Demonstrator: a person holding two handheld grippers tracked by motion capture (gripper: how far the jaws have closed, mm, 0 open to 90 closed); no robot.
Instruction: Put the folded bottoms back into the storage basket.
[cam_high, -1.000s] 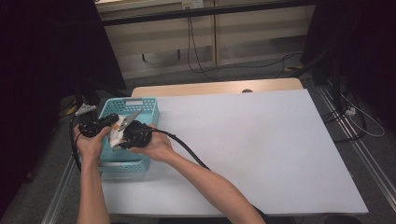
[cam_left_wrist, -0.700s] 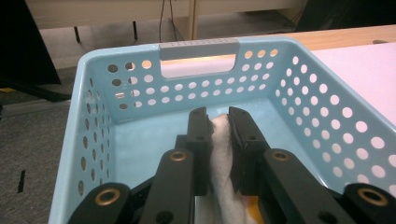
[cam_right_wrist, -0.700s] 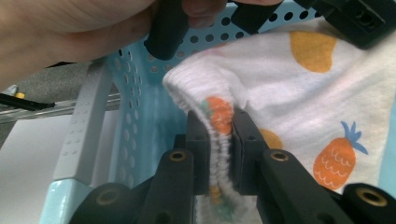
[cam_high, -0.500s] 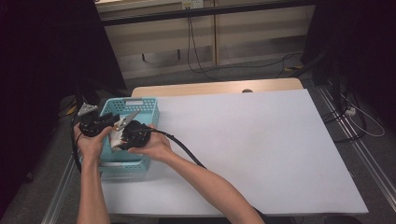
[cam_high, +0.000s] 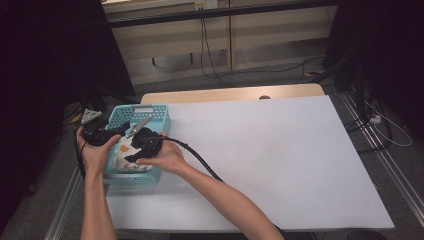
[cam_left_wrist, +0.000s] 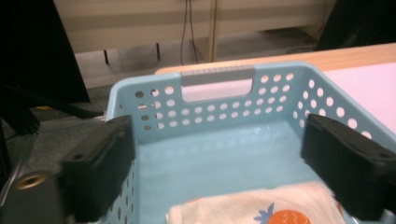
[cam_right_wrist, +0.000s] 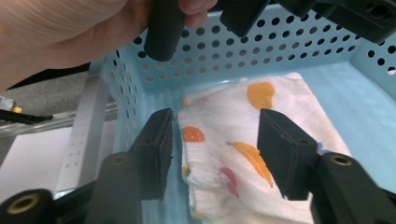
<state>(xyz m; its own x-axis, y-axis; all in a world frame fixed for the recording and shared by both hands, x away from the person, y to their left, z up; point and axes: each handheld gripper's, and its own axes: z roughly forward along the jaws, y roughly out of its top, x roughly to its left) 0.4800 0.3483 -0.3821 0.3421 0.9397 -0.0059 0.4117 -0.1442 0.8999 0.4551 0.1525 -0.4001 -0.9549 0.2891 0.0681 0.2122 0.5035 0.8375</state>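
1. The basket (cam_high: 162, 120) stands at the near left corner of my table (cam_high: 280, 160), its handled end wall (cam_left_wrist: 217, 81) away from me.
2. A folded cloth (cam_right_wrist: 233, 140) lies in the basket on its floor, toward the near end, the far half of the floor bare.
3. My left gripper (cam_high: 107, 134) hangs over the basket's left rim, my right gripper (cam_high: 145, 147) just beside it over the cloth.
4. My right gripper's jaws, just opening, stand apart above the cloth, one on each side of its edge; my left gripper's jaws, also just opening, stand wide over the basket's floor, the cloth below them.
5. Cables lie on the floor behind the table.
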